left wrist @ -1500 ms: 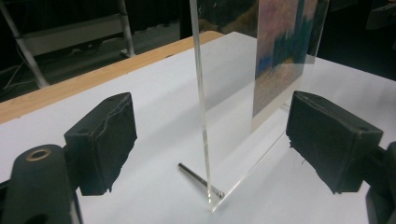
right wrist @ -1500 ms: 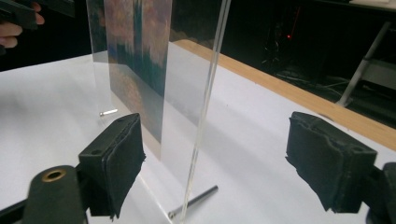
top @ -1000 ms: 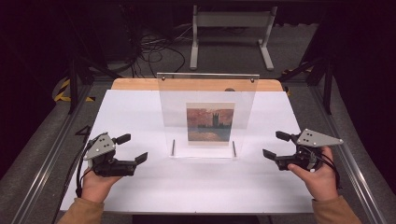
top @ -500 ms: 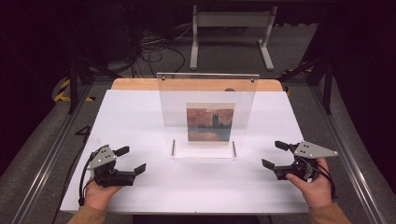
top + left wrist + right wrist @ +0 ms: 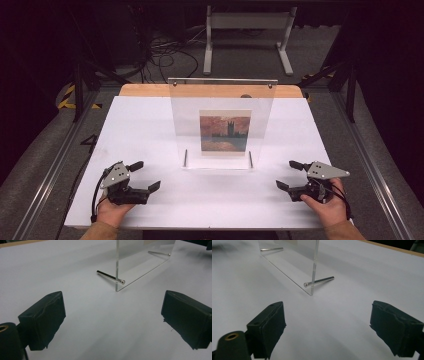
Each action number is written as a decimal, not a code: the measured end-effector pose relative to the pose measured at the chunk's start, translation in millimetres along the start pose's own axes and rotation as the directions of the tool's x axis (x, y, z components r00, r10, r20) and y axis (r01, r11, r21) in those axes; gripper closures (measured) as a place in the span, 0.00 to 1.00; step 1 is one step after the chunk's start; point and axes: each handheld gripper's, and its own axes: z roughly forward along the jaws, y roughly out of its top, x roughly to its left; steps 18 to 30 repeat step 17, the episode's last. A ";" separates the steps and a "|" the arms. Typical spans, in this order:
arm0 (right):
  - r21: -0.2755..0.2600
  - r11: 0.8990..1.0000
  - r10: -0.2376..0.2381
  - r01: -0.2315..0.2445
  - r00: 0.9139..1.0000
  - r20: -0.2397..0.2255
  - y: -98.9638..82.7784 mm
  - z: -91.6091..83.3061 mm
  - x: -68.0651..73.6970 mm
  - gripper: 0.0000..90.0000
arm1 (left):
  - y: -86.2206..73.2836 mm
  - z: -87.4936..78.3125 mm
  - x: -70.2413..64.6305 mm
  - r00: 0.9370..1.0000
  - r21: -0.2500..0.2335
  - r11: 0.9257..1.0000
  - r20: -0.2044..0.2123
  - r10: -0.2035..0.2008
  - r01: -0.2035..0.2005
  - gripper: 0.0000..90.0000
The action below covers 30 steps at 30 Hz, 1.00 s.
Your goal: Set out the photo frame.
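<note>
Picture frame [image 5: 222, 122] stands upright at the middle of the white table [image 5: 150, 125], a clear plastic sheet with a small reddish print [image 5: 225, 131] of dark towers held at its centre. Two metal pins [image 5: 110, 277] run through its bottom edge as feet, and two small studs sit at its top corners. Left gripper [image 5: 145, 176] rests low near the front-left edge, jaws spread wide, nothing between them. Right gripper [image 5: 290, 175] sits front-right, jaws likewise wide apart, both well clear of the frame.
</note>
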 end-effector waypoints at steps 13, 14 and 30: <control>0.024 1.000 -0.004 0.004 1.000 0.018 0.4 2.5 1.2 0.14 | -1.5 2.4 2.1 1.000 0.016 0.999 -0.011 -0.029 0.029 0.07; 0.024 1.000 -0.005 0.005 1.000 0.021 0.5 2.6 1.4 0.14 | -1.5 2.3 2.0 0.999 0.016 0.999 -0.012 -0.030 0.030 0.07; 0.023 1.000 -0.003 0.003 1.000 0.022 0.5 2.5 1.1 0.14 | -1.5 2.5 1.8 0.999 0.014 0.999 -0.010 -0.038 0.038 0.07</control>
